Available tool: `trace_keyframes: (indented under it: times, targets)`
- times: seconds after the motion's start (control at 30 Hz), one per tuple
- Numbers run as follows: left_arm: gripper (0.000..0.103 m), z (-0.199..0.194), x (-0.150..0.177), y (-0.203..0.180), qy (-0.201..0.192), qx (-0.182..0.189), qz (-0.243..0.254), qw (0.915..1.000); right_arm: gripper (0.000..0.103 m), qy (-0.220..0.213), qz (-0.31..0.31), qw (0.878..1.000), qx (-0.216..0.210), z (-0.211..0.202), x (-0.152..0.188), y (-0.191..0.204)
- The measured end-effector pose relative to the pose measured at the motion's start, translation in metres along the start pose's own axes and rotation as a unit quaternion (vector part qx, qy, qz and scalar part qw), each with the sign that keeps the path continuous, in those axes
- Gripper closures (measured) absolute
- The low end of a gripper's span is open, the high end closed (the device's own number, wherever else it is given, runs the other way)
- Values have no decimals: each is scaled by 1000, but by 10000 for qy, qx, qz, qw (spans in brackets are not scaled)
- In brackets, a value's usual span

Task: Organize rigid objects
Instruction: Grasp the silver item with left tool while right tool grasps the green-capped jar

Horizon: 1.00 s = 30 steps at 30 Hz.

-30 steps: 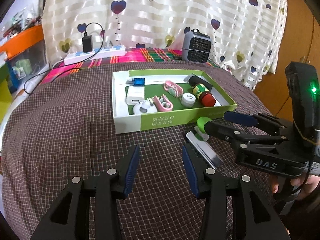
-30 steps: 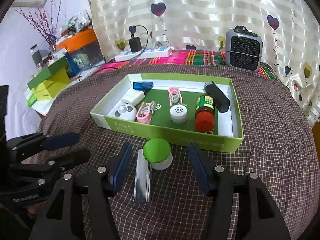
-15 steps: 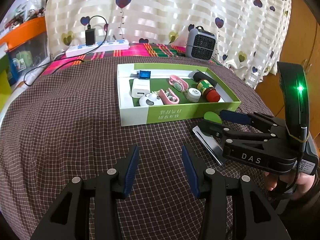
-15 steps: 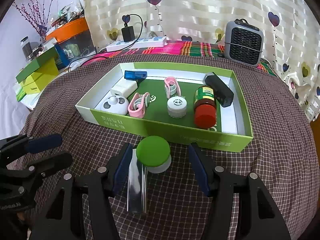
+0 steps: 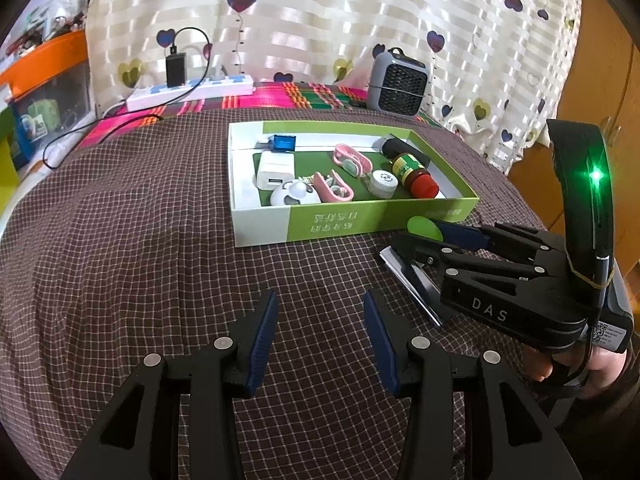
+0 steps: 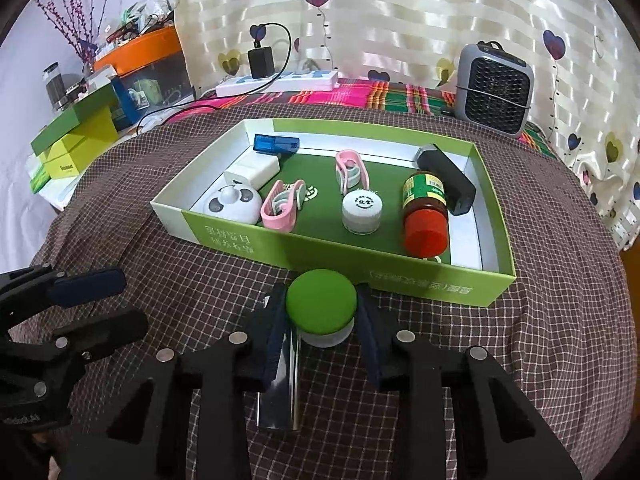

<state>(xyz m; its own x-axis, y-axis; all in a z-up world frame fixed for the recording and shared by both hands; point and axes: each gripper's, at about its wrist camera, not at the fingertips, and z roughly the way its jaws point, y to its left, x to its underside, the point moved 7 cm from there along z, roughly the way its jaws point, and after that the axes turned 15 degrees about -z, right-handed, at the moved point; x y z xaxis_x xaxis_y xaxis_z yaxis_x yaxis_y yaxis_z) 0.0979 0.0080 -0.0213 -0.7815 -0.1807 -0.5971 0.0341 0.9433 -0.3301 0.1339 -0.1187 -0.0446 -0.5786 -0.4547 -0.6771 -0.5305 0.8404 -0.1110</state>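
A small jar with a green lid (image 6: 320,308) stands on the checked cloth just in front of the green box (image 6: 400,276). My right gripper (image 6: 320,300) is closing its jaws on it, and both blue pads touch the jar's sides. A shiny metal bar (image 6: 282,392) lies under the left finger. In the left wrist view the same jar (image 5: 423,227) peeks out past the right gripper (image 5: 420,236). My left gripper (image 5: 318,308) hangs open over bare cloth with nothing between its fingers.
The box (image 5: 340,220) holds a red-capped bottle (image 6: 425,216), a white jar (image 6: 362,210), pink clips (image 6: 280,206), a white charger (image 6: 252,172) and other small items. A grey heater (image 6: 496,88), a power strip (image 6: 280,80) and stacked boxes (image 6: 76,140) stand around the back and left.
The right gripper's fingers have drawn in from wide apart to the sides of the green-lidded jar. The left gripper has stayed where it was.
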Motion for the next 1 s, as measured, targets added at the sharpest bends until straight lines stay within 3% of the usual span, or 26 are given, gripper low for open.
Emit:
trace_keyframes:
  times: [0.53, 0.6, 1.0]
  targets:
    - [59, 18, 11, -40, 350, 196, 183, 9990, 68, -253, 383, 9989, 96, -30, 14, -26]
    - [53, 23, 12, -48, 404, 186, 200, 9988, 68, -267, 436, 9986, 161, -35, 18, -32]
    - [52, 51, 22, -75, 663, -255, 353, 9968, 68, -339, 785, 9962, 186, -48, 38, -58]
